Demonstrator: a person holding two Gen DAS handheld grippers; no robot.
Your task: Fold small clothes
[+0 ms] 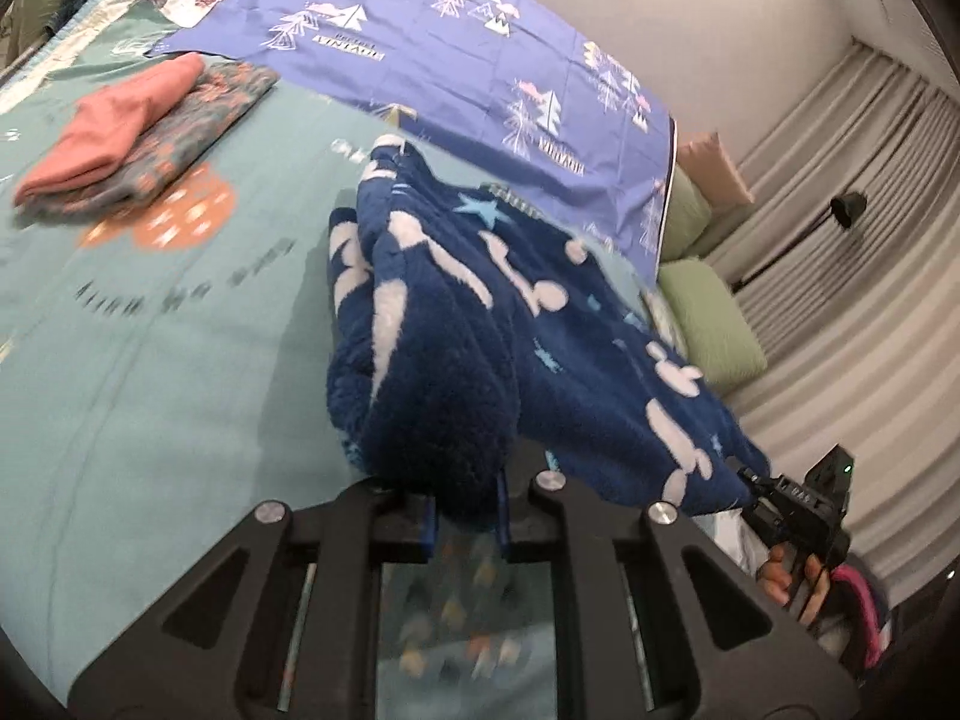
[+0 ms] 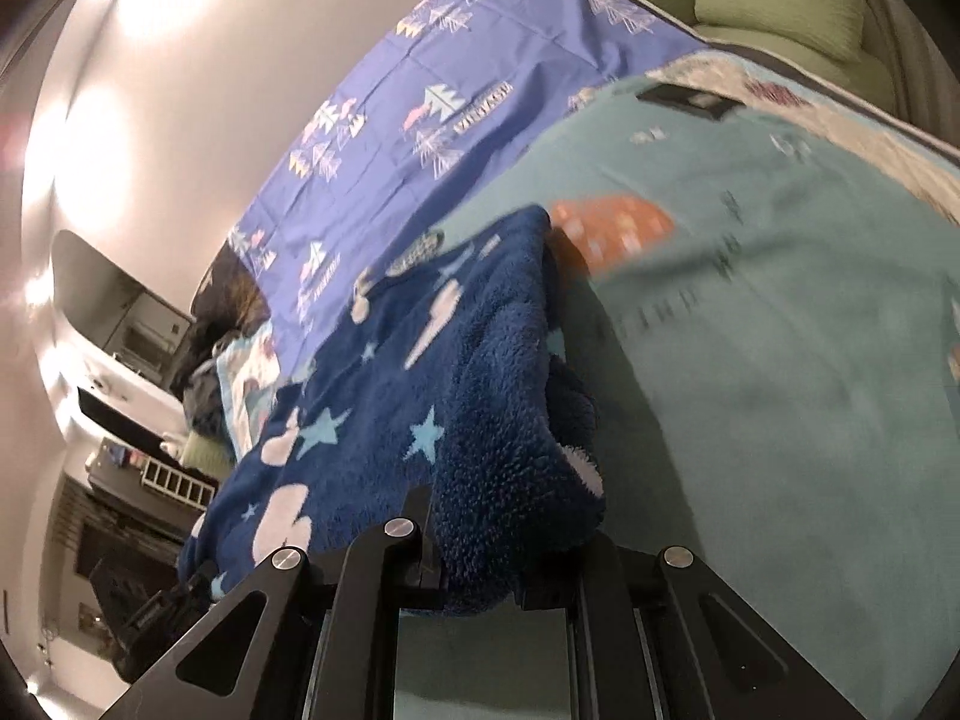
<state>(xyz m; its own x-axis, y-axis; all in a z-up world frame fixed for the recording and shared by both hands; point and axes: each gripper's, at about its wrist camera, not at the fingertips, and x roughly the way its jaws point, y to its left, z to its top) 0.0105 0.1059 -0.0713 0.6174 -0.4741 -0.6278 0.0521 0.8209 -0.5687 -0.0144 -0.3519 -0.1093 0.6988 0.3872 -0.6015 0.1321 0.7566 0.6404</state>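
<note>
A dark blue fleece garment [image 1: 480, 324] with white shapes and light blue stars hangs lifted above the teal bed cover [image 1: 150, 360]. My left gripper [image 1: 468, 504] is shut on one bunched edge of it. My right gripper [image 2: 480, 552] is shut on another edge of the fleece garment [image 2: 420, 396]; it also shows in the left wrist view [image 1: 786, 504] at the lower right, held by a hand. The cloth stretches between the two grippers and hides the fingertips.
A folded stack, a pink garment [image 1: 114, 120] on a patterned one [image 1: 198, 120], lies at the far left of the bed. A purple printed sheet [image 1: 456, 54] covers the far side. Green cushions [image 1: 714, 318], curtains and a floor lamp stand at the right.
</note>
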